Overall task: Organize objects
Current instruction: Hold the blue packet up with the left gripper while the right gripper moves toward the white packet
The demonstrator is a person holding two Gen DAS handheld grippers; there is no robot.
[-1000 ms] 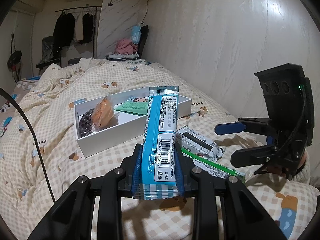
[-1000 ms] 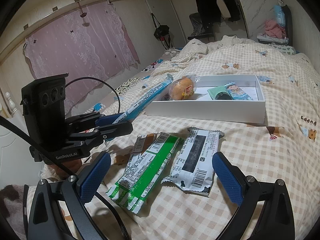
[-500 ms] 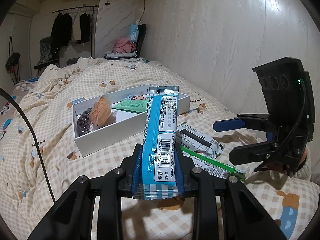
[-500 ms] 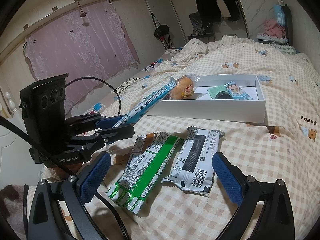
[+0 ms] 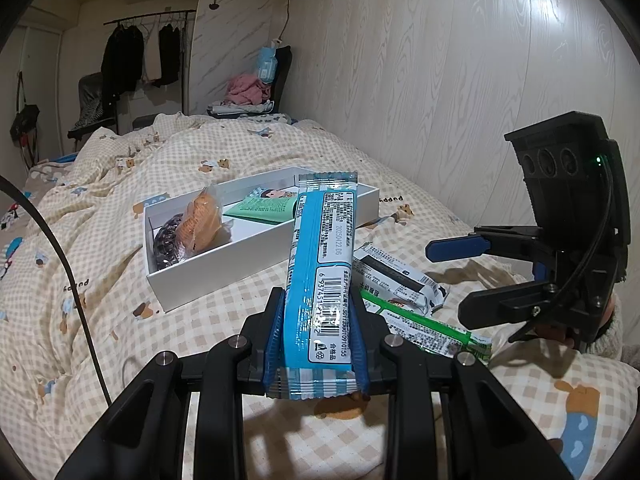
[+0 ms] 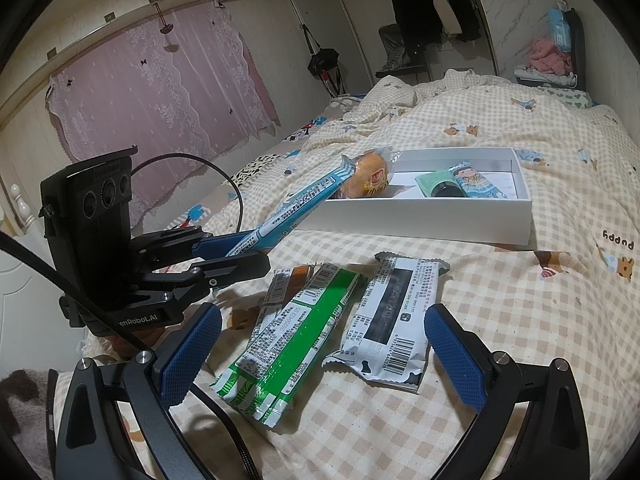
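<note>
My left gripper (image 5: 318,320) is shut on a long blue snack packet (image 5: 324,276), held above the bed; the packet's far end points at the white box (image 5: 208,264). In the right wrist view the left gripper (image 6: 236,254) and the blue packet (image 6: 296,208) reach toward the box (image 6: 432,220). The box holds an orange bun, a dark round snack and a green packet (image 5: 264,210). My right gripper (image 6: 320,356) is open and empty above a green packet (image 6: 292,336) and a white-and-black packet (image 6: 394,316) lying on the bed.
The checked bedspread (image 6: 540,312) is soft and wrinkled. A wood-panel wall (image 5: 460,80) runs along the bed's right side. A black cable (image 5: 68,280) hangs at my left. A clothes rack (image 6: 436,4) stands beyond the bed.
My left gripper has carried the blue packet a little forward and tilted it up toward the box. The right gripper has stayed open over the packets.
</note>
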